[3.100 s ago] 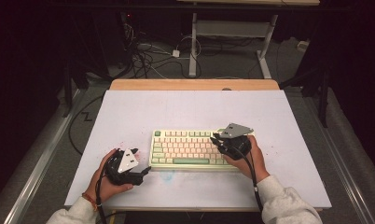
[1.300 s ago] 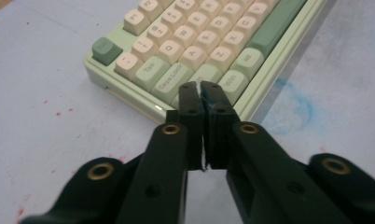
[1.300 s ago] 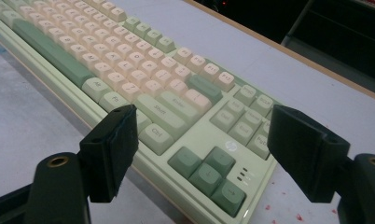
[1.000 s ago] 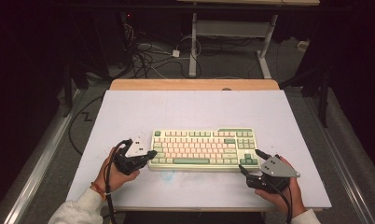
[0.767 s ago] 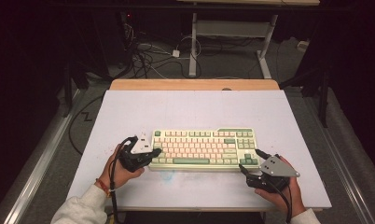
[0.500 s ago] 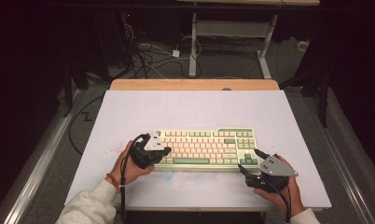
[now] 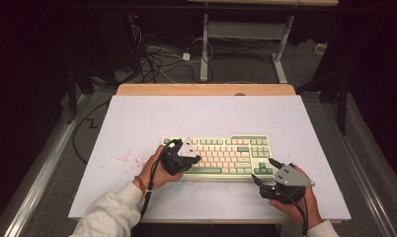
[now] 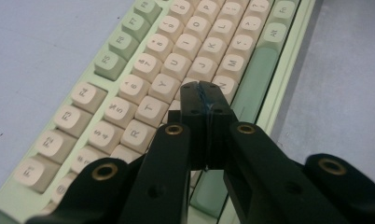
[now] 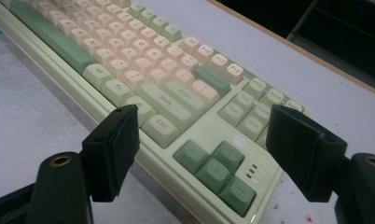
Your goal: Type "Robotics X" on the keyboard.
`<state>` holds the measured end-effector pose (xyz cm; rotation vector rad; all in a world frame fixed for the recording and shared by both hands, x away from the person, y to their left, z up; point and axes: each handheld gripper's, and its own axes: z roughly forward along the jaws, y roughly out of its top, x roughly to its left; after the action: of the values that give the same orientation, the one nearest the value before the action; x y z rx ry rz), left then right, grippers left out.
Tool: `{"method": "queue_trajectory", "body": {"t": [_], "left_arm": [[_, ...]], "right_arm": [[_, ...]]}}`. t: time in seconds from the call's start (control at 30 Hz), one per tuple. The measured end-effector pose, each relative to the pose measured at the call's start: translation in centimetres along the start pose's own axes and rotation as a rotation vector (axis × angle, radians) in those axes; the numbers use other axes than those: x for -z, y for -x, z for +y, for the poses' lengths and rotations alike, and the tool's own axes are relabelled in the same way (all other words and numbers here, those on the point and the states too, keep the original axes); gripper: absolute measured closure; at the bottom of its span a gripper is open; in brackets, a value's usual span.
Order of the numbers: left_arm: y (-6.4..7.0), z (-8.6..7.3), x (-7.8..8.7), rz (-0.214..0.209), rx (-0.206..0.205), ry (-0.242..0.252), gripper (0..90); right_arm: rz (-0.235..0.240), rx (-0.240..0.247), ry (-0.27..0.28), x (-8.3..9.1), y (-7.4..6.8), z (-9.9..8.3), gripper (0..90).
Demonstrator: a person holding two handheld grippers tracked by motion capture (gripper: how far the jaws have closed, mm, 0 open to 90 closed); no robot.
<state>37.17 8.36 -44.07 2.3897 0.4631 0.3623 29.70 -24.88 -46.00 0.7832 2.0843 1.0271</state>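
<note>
A pale green keyboard (image 7: 231, 155) with cream and green keys lies in the middle of the white table. My left gripper (image 7: 192, 159) hovers over its left half, jaws shut with nothing between them; in the left gripper view the tips (image 8: 205, 95) sit just above the keys around G and H on the keyboard (image 8: 143, 70). My right gripper (image 7: 261, 170) rests at the keyboard's front right corner, jaws open. In the right gripper view its fingers (image 9: 112, 149) straddle the arrow keys (image 9: 216, 168) from just off the keyboard (image 9: 129, 60).
The white table top (image 7: 137, 118) has red specks (image 7: 122, 159) left of the keyboard. A wooden strip (image 7: 206, 89) runs along the far edge. Cables (image 7: 157, 54) and a metal stand (image 7: 246, 29) are on the floor beyond.
My left gripper has moved right from the table beside the keyboard to above its left half. My right gripper moved from over the keyboard to its front right corner, then stayed.
</note>
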Motion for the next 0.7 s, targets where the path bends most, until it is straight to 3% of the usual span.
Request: {"method": "queue_trajectory", "body": {"t": [0.57,0.7], "left_arm": [[0.3,0.9,-2.5,-0.028,-0.022,-0.052,86.9],[0.4,0.9,-2.6,-0.011,-0.033,-0.06,87.3]], "right_arm": [[0.01,0.015,-0.013,-0.1,0.0,-0.1,26.2],[0.007,0.022,-0.025,-0.2,-0.1,-0.1,26.2]]}}
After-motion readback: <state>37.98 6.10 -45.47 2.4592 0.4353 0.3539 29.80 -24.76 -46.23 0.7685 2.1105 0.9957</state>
